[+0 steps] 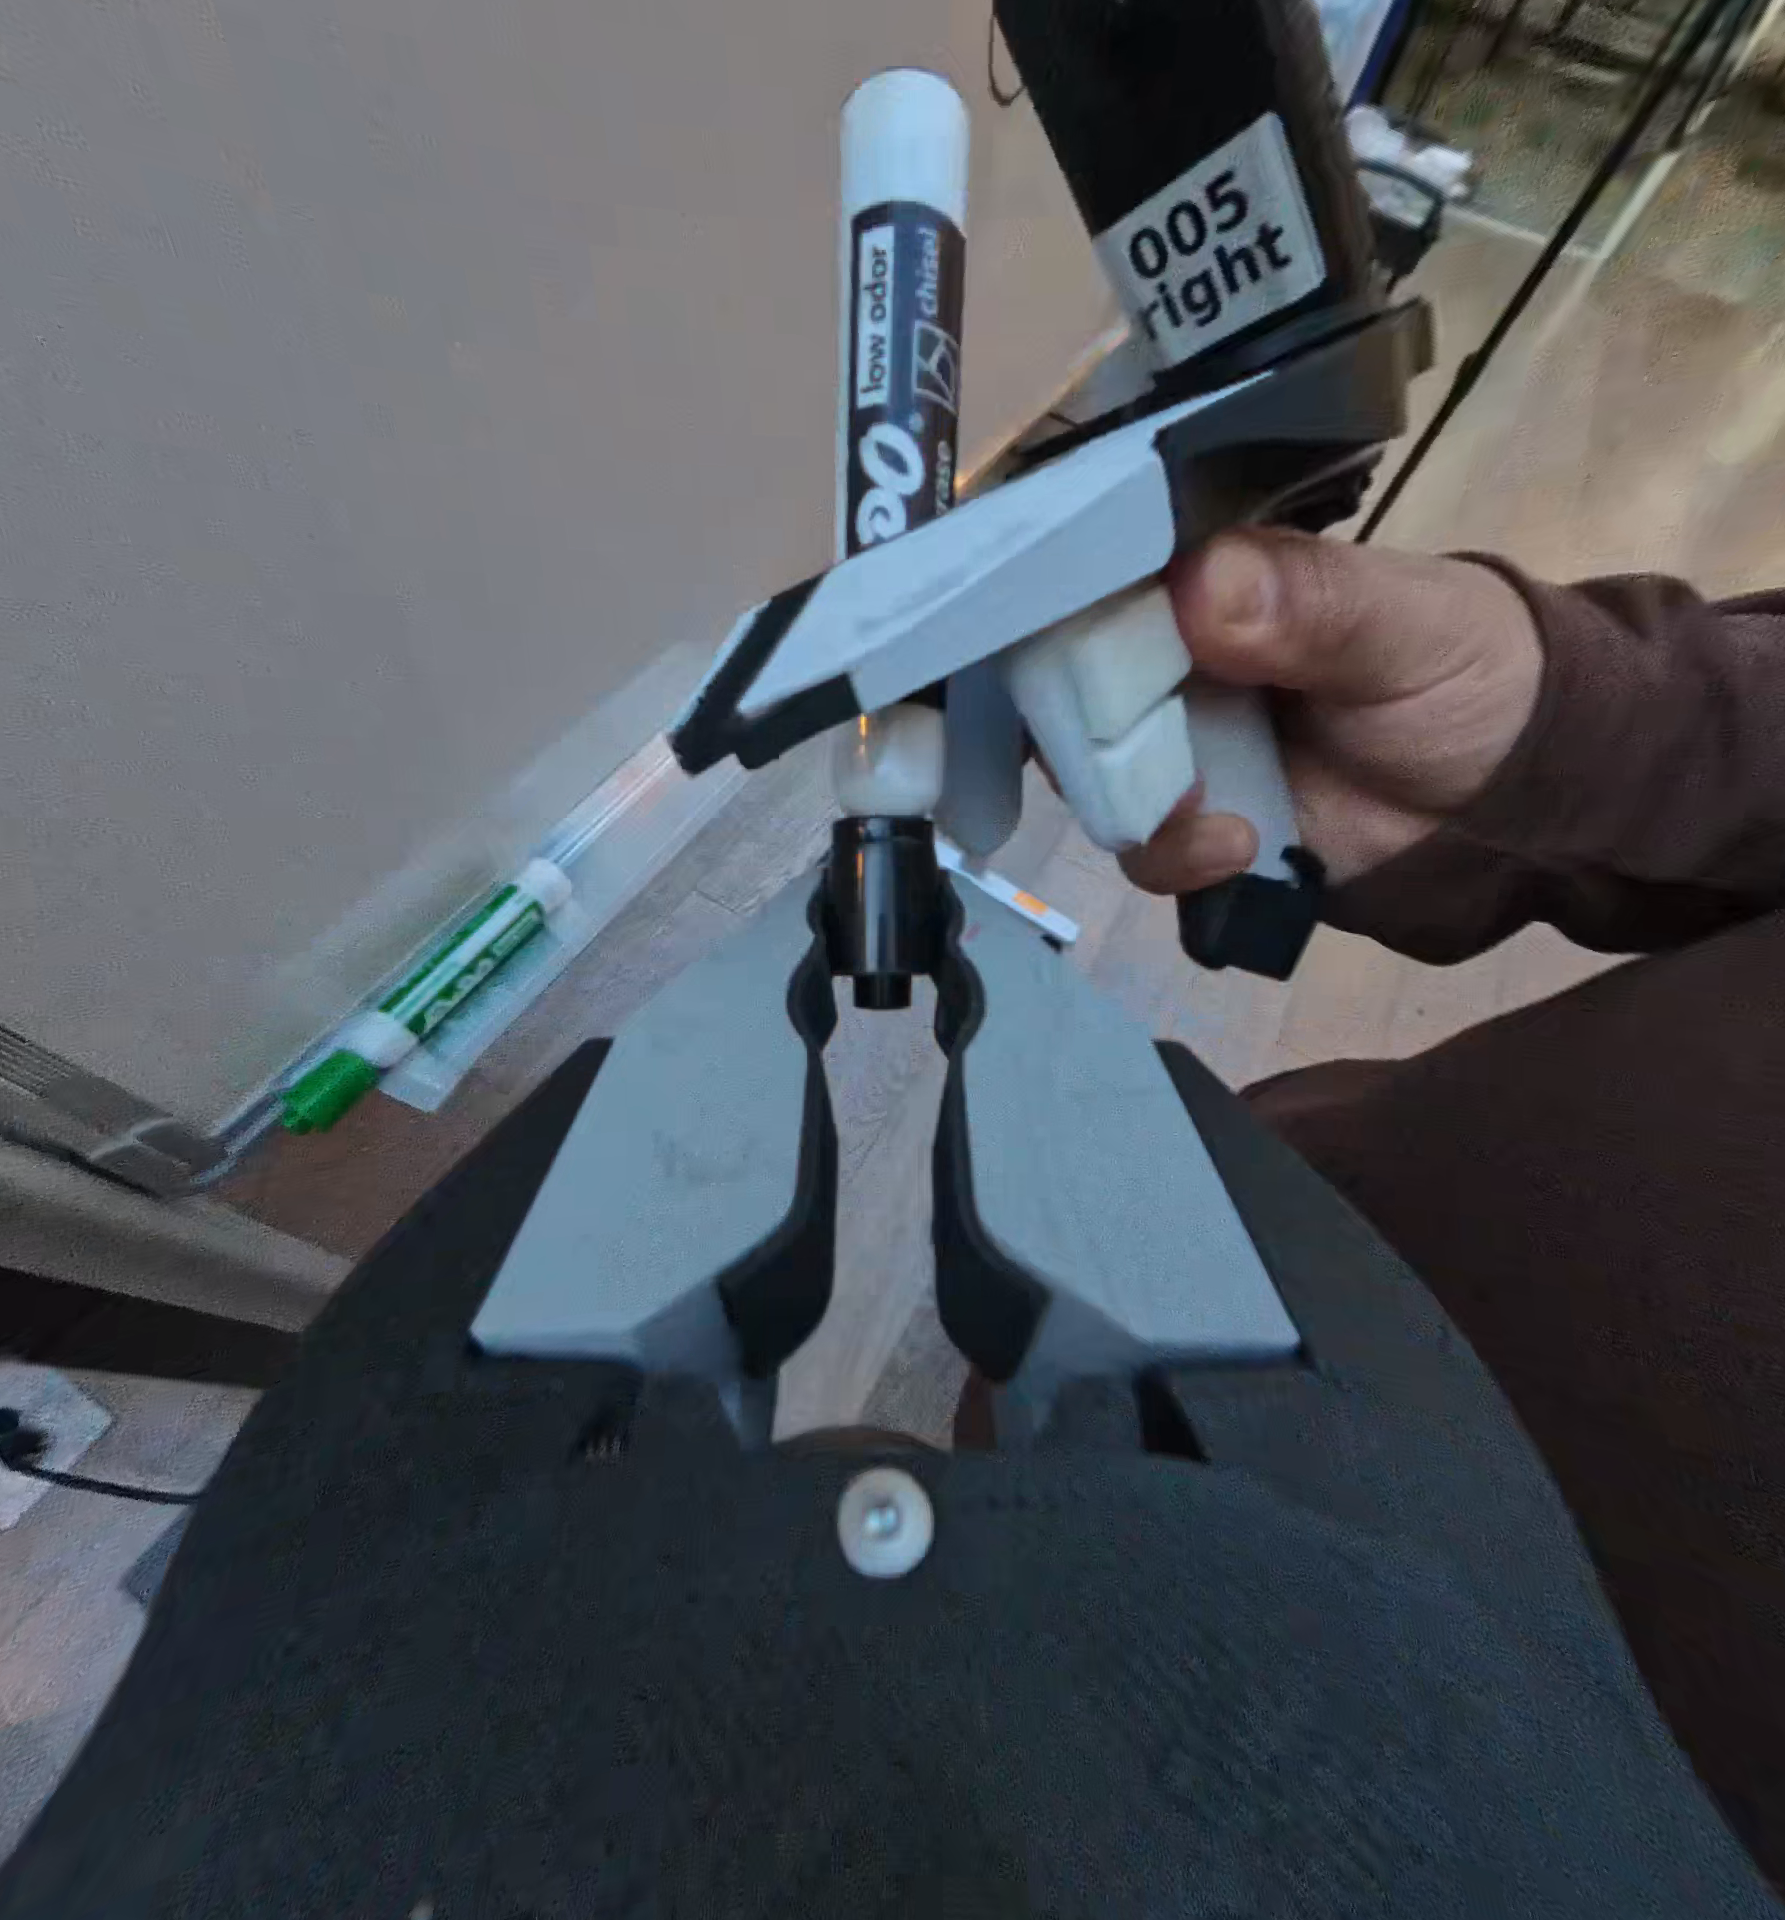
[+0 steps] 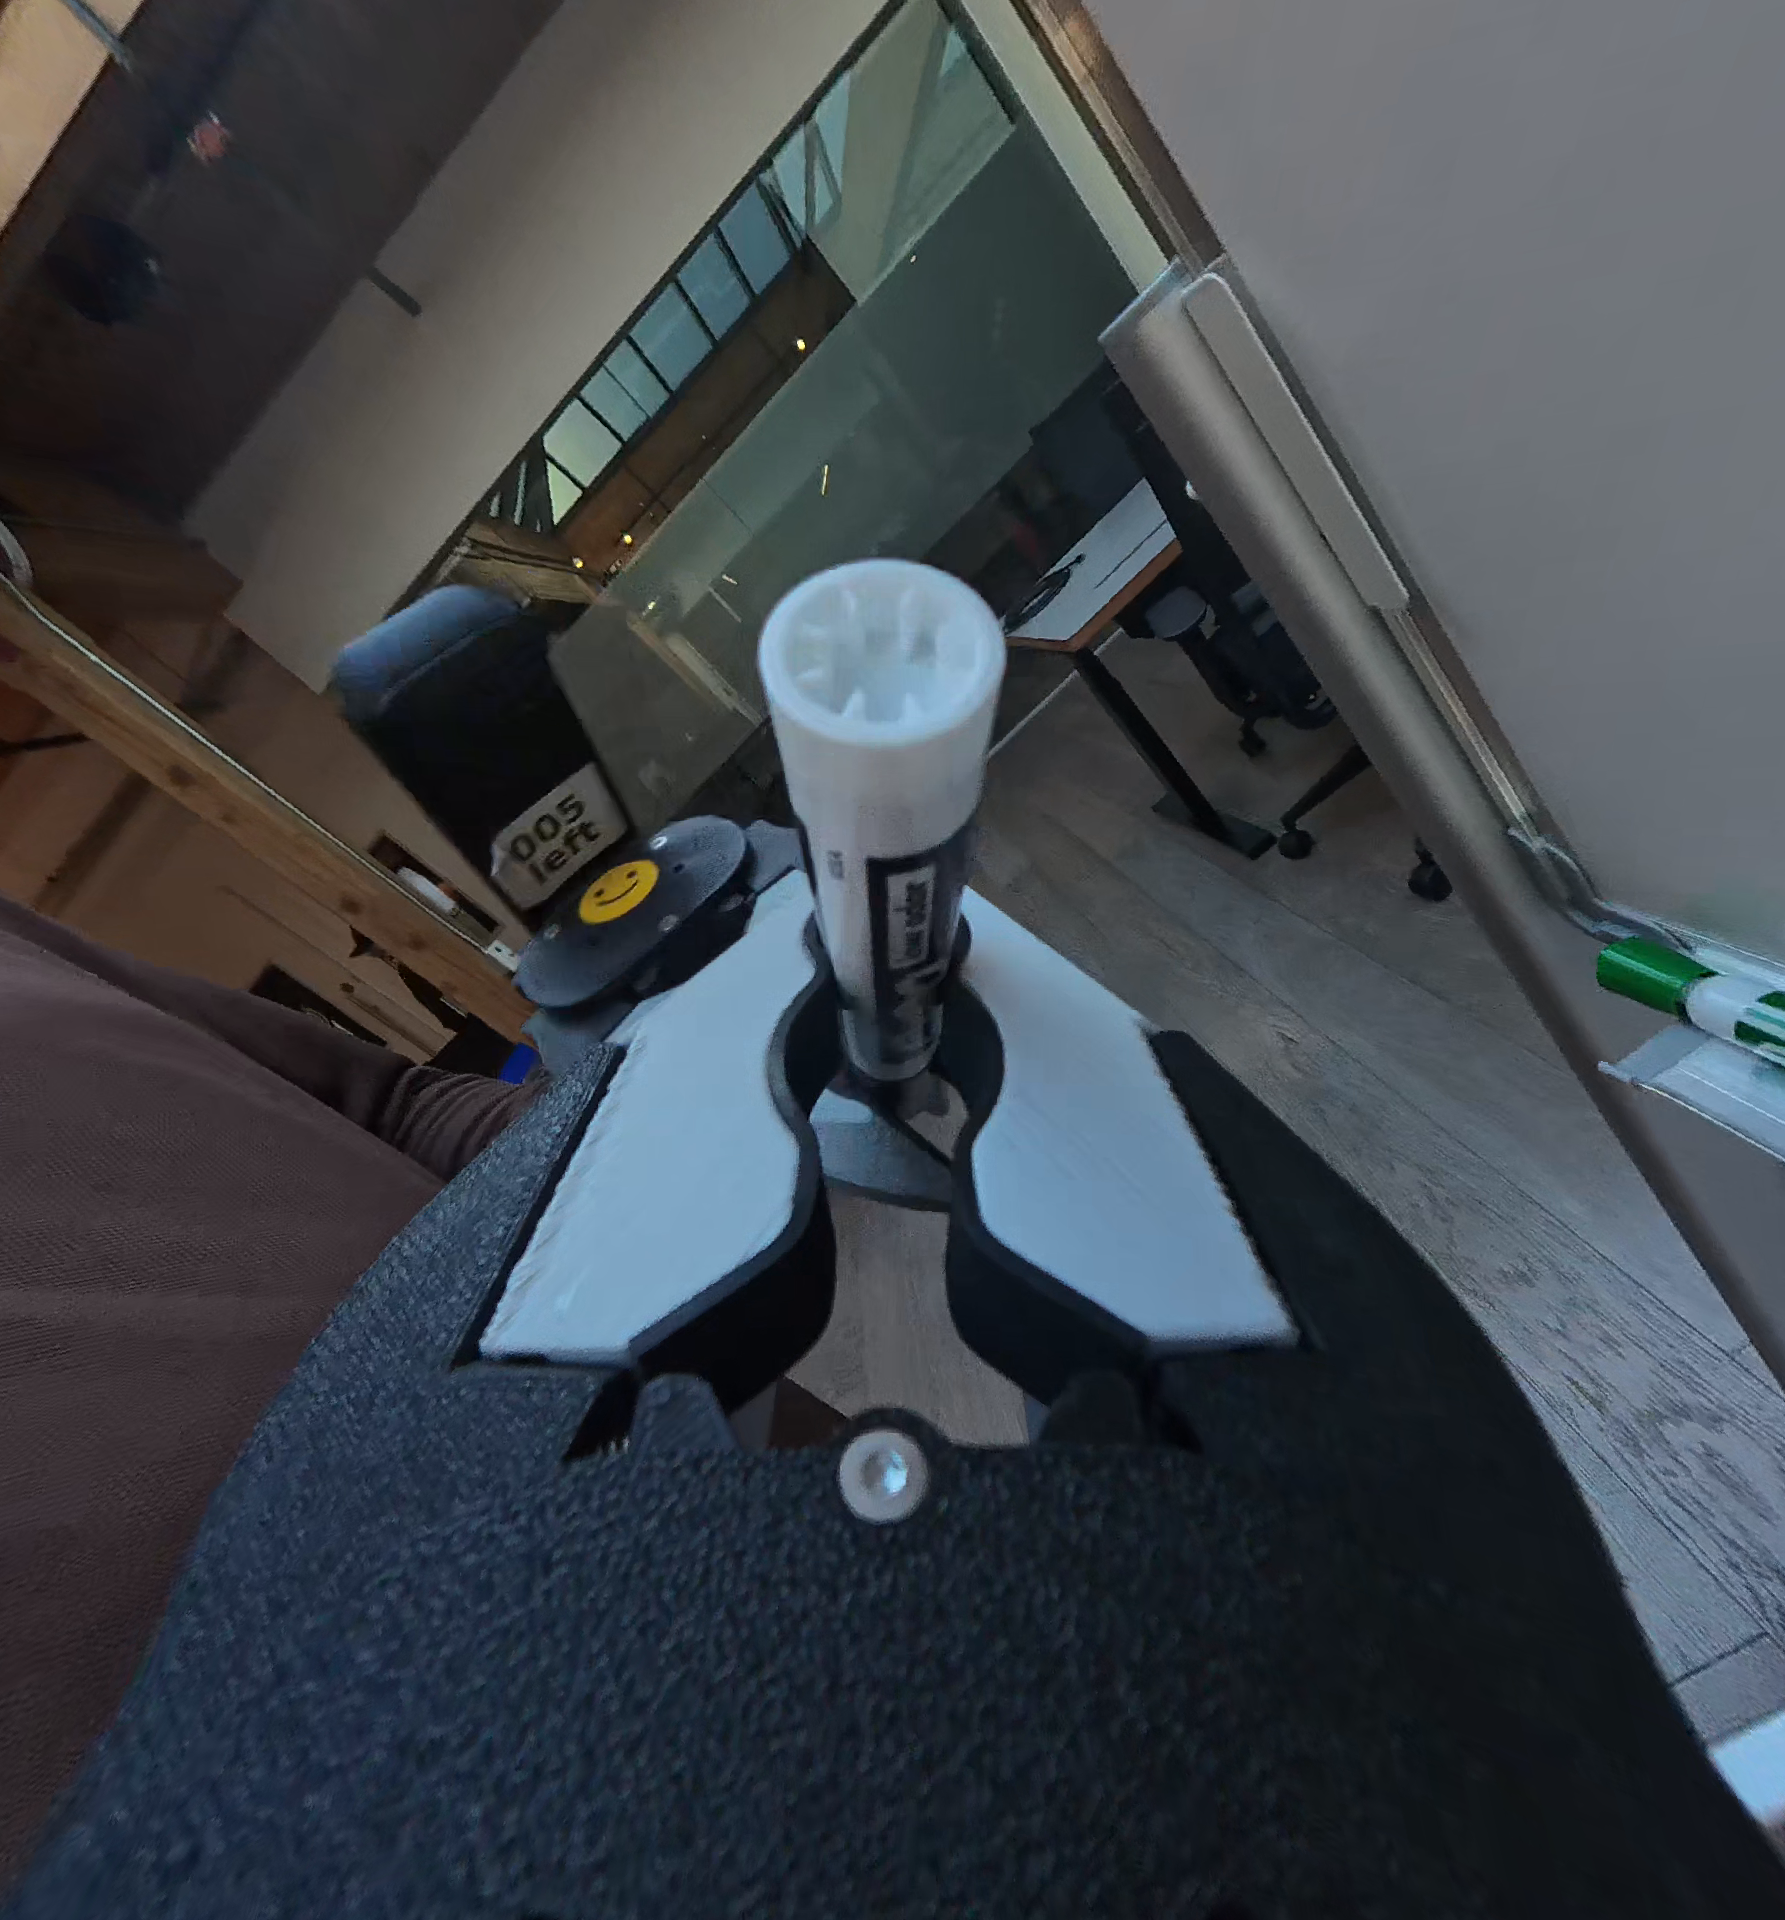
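The left gripper [image 1: 883, 935] was clamped on the black cap [image 1: 880, 914], while the right gripper [image 2: 893, 1023] pinched the marker barrel [image 2: 893, 831], upright, just above the cap (barely parted). Any wobble could have skewed cap against barrel. The nib was hidden; the green marker [image 1: 420, 1008] on the tray [image 1: 597, 831] was blurred.

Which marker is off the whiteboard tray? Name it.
The black-labelled marker, clamped in the right gripper, its black cap in the left gripper. The green marker lies on the tray.
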Demonstrator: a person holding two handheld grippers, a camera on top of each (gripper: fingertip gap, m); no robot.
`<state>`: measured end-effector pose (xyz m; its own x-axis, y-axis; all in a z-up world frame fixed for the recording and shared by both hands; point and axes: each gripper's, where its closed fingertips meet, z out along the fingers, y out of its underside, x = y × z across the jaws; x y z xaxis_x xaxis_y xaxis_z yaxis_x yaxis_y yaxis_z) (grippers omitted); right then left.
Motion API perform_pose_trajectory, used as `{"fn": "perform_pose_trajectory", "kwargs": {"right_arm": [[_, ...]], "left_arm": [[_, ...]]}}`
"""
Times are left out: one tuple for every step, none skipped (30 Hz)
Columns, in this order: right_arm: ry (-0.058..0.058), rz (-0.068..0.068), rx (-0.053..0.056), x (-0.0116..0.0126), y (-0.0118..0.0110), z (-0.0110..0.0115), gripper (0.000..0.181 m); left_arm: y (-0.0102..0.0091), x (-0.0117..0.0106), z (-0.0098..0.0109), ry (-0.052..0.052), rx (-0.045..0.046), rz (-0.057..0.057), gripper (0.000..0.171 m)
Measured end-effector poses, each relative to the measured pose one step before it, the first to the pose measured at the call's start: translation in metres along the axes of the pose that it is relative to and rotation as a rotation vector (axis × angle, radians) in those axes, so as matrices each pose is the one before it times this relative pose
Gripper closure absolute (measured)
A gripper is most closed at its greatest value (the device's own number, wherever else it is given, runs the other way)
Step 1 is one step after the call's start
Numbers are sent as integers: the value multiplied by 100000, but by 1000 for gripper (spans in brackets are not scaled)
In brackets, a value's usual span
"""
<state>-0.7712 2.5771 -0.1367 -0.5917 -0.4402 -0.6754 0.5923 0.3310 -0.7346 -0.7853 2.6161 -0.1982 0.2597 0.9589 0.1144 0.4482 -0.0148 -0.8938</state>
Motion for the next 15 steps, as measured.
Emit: {"fn": "perform_pose_trajectory", "kwargs": {"right_arm": [[505, -924, -276, -104, -14, -22, 172], [843, -1069, -1143, -17, 117, 60, 172], [714, -370, -896, 46, 124, 85, 172], [66, 539, -58, 14, 28, 78, 172], [-444, 843, 334, -47, 8, 31, 172], [-185, 303, 167, -5, 44, -30, 172], [-418, -426, 163, -48, 41, -132, 172], [-1737, -374, 809, -223, -84, -219, 172], [-2615, 304, 1208, -425, -211, -171, 172], [-2205, -63, 594, -507, -146, 20, 173], [-1699, -1165, -751, -461, -29, 200, 173], [-782, -798, -2119, -212, 138, 274, 173], [747, -1299, -2696, 119, 300, 230, 173], [139, -1511, -1457, 75, 199, 94, 172], [686, -219, -1018, 188, 198, -47, 172]], "left_arm": [[37, -96, 22, -4189, 39, 4768, 159], [163, -126, -32, -2559, 632, 2921, 160], [200, -328, 20, -5394, -427, 5915, 160], [185, -382, -10, -7604, -1178, 9157, 159], [113, -259, -38, -5795, -1169, 6727, 159], [-19, 47, -11, -1312, -50, 792, 159], [-46, 393, 12, 4309, 446, -5242, 159], [-368, 798, -82, 12180, 2671, -14056, 160], [-690, 1245, -217, 17322, 3793, -18971, 160], [-443, 1505, -113, 19554, 2433, -19554, 159], [-276, 1153, -193, 18108, 2271, -18114, 160], [-117, 889, -159, 15192, 2064, -14770, 160], [195, 22, -62, 5596, 741, -6212, 159], [243, 49, 118, 1843, 45, -571, 160], [178, -368, 24, -3107, -1094, 2013, 159]]}}
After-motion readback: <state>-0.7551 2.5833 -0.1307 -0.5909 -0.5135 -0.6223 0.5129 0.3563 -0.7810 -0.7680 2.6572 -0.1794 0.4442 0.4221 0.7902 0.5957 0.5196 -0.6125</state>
